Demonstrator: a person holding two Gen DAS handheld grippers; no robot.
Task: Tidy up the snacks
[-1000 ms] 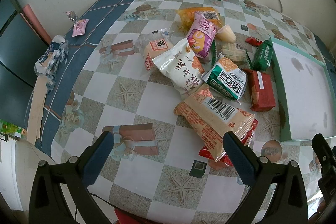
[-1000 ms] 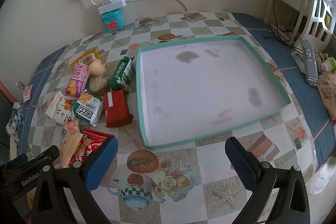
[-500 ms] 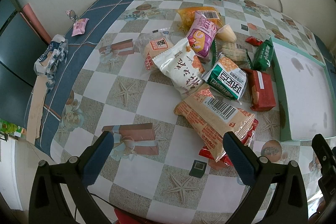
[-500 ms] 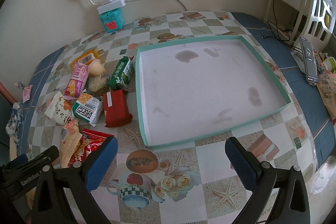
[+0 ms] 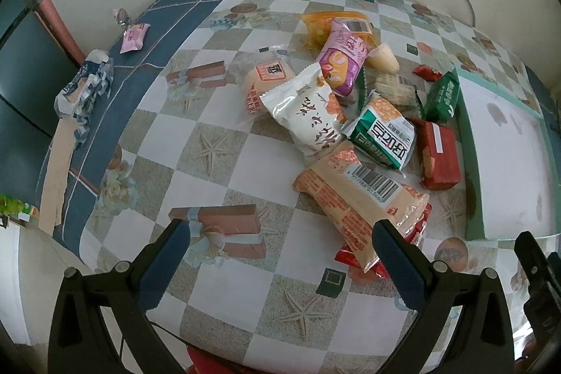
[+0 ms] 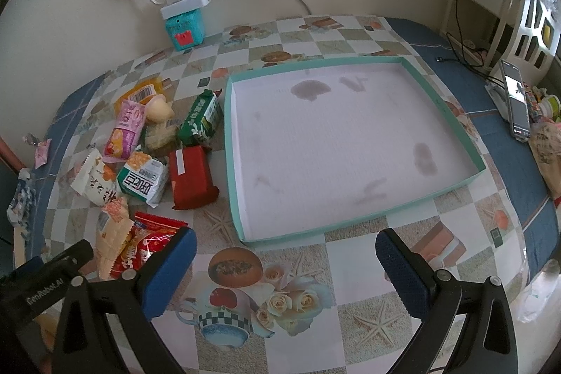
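Observation:
A heap of snack packets lies on the checked tablecloth. In the left wrist view I see an orange barcode packet nearest, a white packet, a green-and-white packet, a red packet, a dark green packet and a pink packet. My left gripper is open and empty, just short of the orange packet. A shallow teal-rimmed tray with a white floor sits right of the heap. My right gripper is open and empty, in front of the tray's near rim.
A teal box with a white power strip stands at the wall. A pink sweet and crumpled wrapper lie at the left table edge. A phone and cables lie to the right of the tray.

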